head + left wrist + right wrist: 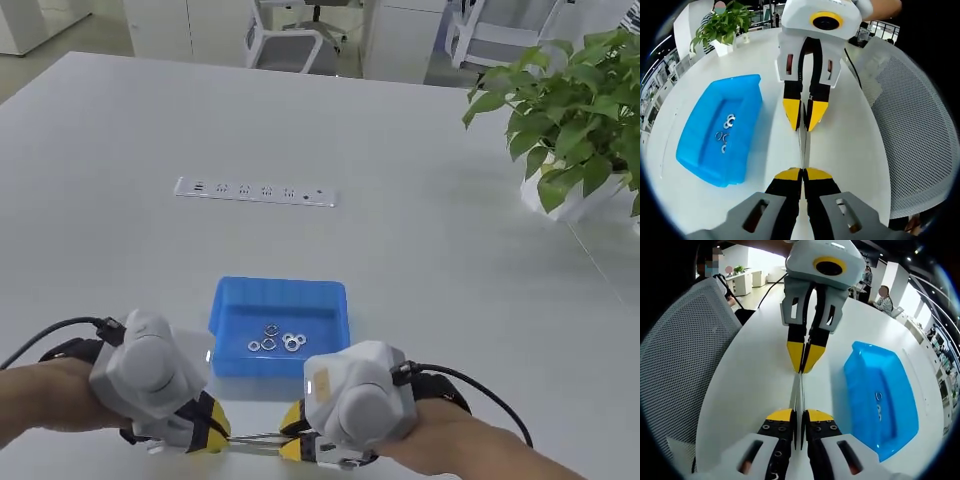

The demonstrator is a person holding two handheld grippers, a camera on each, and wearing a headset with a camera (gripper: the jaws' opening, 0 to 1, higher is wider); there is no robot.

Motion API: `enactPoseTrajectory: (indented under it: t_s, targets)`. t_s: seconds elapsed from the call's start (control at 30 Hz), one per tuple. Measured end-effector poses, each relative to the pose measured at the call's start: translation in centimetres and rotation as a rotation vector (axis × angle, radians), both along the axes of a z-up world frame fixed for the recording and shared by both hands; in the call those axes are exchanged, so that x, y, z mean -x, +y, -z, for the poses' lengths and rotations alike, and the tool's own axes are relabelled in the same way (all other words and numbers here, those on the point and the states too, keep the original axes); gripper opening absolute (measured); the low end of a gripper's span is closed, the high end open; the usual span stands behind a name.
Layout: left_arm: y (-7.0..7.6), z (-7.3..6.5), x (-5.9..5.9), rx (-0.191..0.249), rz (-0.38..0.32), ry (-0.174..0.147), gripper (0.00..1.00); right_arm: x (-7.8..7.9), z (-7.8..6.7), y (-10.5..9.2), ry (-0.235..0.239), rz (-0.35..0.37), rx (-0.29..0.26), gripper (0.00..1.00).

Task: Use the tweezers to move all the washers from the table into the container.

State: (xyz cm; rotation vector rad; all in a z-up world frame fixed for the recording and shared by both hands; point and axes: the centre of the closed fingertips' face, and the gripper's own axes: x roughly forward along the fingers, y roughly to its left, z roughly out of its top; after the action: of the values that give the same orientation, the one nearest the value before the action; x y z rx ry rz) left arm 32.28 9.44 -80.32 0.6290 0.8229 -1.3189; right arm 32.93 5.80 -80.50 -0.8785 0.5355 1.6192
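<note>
Holding the tweezers (802, 145) between both grippers, I see the left gripper (802, 176) pinched narrow on one end and the right gripper (800, 416) pinched narrow on the other. The washers (276, 341) lie inside the blue container (280, 290) on the table (430, 250), just beyond the grippers.

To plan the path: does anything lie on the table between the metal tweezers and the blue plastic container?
Nothing visible does. Between the thin metal tweezers, gripped by the left tool and right tool, and the blue plastic container lies bare white table.
</note>
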Motion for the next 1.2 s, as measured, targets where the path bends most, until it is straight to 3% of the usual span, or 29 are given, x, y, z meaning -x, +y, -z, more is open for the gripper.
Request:
enactPoseTrajectory:
  t_s: [0.63,1.2]
  targets:
    - [0.09,0.22,-0.40,0.004,-0.013,0.005,0.05,-0.45,0.12,0.10,0.006,0.001,-0.003,0.10]
    - [0.02,0.12,-0.15,0.019,-0.030,0.038,0.08,-0.37,0.08,0.04,0.000,0.001,0.005,0.13]
